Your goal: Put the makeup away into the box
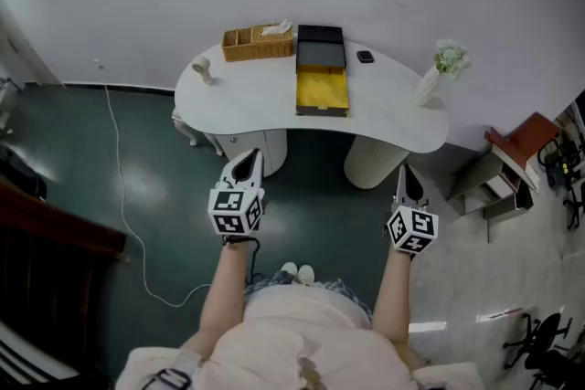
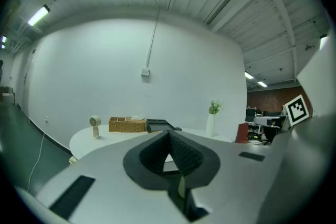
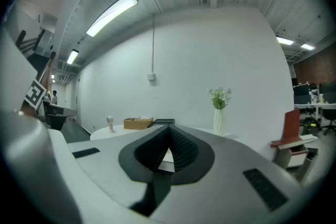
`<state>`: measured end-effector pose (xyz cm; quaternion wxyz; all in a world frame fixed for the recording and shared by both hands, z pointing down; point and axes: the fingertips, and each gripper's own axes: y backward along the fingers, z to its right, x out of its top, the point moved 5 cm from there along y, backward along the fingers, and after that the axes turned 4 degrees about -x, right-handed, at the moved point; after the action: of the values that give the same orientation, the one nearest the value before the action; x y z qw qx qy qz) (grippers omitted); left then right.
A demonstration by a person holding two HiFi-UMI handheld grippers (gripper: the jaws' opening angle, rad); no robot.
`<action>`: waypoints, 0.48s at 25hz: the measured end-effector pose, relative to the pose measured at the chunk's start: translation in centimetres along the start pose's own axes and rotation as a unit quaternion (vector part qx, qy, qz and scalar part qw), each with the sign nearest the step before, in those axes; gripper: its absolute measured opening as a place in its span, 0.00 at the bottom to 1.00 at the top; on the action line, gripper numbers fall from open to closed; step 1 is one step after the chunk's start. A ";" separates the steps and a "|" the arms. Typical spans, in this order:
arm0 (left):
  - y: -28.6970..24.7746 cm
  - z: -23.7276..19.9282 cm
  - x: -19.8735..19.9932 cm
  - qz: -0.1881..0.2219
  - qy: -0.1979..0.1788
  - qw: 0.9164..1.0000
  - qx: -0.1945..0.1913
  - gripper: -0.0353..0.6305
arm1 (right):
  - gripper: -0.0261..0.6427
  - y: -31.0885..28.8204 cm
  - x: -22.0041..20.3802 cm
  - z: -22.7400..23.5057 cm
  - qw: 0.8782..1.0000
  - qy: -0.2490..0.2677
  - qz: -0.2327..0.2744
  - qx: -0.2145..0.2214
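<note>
2 closed, empty units, left gripper (image 1: 247,162) and right gripper (image 1: 405,178), face the desk (image 1: 256,96) front edge; open box (image 1: 322,92) at rear edge.

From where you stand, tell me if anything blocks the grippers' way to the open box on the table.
Nothing visible does. Only floor and the near rim of the table lie between the left gripper, the right gripper and the box. The wicker basket sits left of it, the vase right. Both grippers are shut and empty.
</note>
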<state>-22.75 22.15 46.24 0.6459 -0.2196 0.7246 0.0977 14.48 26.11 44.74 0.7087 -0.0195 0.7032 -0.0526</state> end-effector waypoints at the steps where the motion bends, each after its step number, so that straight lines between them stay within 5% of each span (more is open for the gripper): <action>1: 0.0 0.0 0.0 0.000 0.000 1.000 0.000 0.09 | 0.06 0.0 0.0 0.0 1.000 -0.001 0.000 -0.001; 12: 0.0 -0.1 0.1 -0.001 0.001 1.000 -0.002 0.09 | 0.06 0.1 0.3 -0.4 1.000 0.001 0.004 0.000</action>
<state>-22.84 22.10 46.11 0.6452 -0.2218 0.7245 0.0983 14.10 26.18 44.47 0.7084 -0.0166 0.7038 -0.0504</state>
